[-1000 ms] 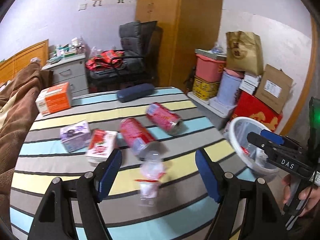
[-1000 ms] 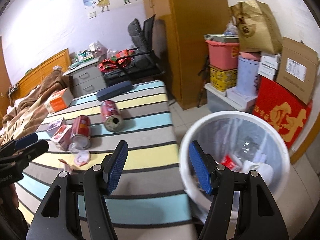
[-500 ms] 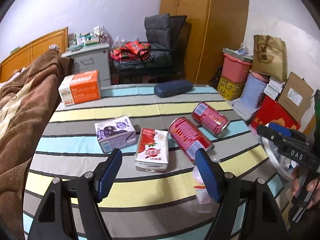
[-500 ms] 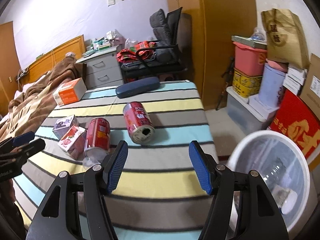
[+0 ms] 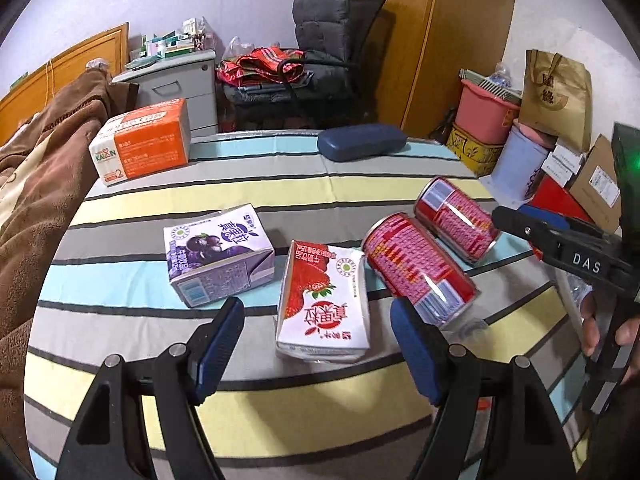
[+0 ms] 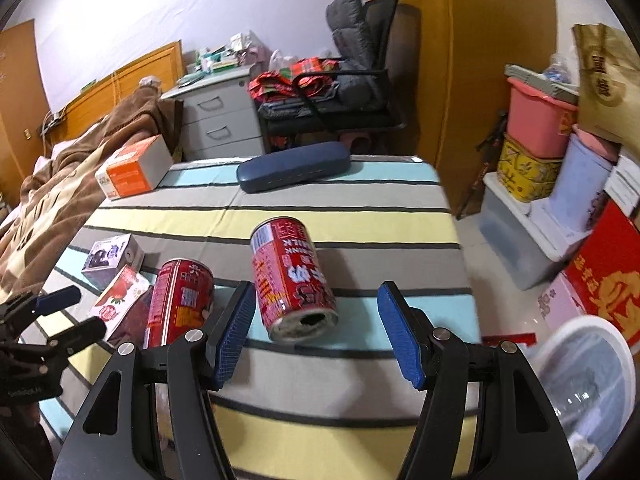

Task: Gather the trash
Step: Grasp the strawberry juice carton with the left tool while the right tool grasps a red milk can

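On the striped table (image 5: 256, 196) lie a strawberry milk carton (image 5: 324, 304), a purple grape carton (image 5: 218, 256) and two red cans (image 5: 416, 268) (image 5: 456, 218). My left gripper (image 5: 316, 340) is open, its pads either side of the strawberry carton's near end. My right gripper (image 6: 316, 332) is open and empty, just in front of the open end of one red can (image 6: 294, 280). The second can (image 6: 180, 300) lies to its left. The white trash bin (image 6: 592, 380) stands on the floor at lower right.
An orange box (image 5: 142, 144) and a dark blue glasses case (image 5: 362, 142) lie at the table's far side. A brown blanket (image 5: 36, 184) covers the bed on the left. A chair, drawers and stacked boxes stand beyond the table.
Both grippers swung left and closer to the table. The left now frames the strawberry carton; the right left the bin and faces a red can. Both stayed open.
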`<control>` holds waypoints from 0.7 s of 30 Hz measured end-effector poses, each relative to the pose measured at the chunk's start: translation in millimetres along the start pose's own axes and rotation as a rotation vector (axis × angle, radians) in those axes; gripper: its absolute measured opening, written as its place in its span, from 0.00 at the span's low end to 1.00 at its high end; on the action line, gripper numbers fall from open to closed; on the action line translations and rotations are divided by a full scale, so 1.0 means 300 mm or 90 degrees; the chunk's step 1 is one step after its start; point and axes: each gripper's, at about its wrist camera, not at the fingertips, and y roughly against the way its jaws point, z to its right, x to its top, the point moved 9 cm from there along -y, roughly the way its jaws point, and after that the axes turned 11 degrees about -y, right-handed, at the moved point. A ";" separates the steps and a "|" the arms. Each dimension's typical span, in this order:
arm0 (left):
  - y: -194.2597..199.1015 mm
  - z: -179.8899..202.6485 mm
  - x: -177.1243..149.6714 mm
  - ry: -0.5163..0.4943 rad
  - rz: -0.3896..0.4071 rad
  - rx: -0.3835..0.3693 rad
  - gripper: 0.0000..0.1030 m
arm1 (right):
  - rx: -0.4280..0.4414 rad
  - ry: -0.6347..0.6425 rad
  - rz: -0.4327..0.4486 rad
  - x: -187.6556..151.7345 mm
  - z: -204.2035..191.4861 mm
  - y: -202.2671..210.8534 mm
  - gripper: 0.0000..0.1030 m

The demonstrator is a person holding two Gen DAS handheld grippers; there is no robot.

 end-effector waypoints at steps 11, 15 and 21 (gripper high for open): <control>-0.085 -0.018 -0.014 0.009 -0.036 -0.001 0.75 | 0.008 0.061 -0.050 0.004 -0.030 -0.081 0.63; -0.102 -0.021 -0.007 0.005 -0.039 0.001 0.75 | 0.011 0.058 -0.061 0.000 -0.029 -0.101 0.63; -0.121 -0.031 -0.002 0.016 -0.043 -0.005 0.72 | 0.020 0.045 -0.069 -0.001 -0.027 -0.116 0.63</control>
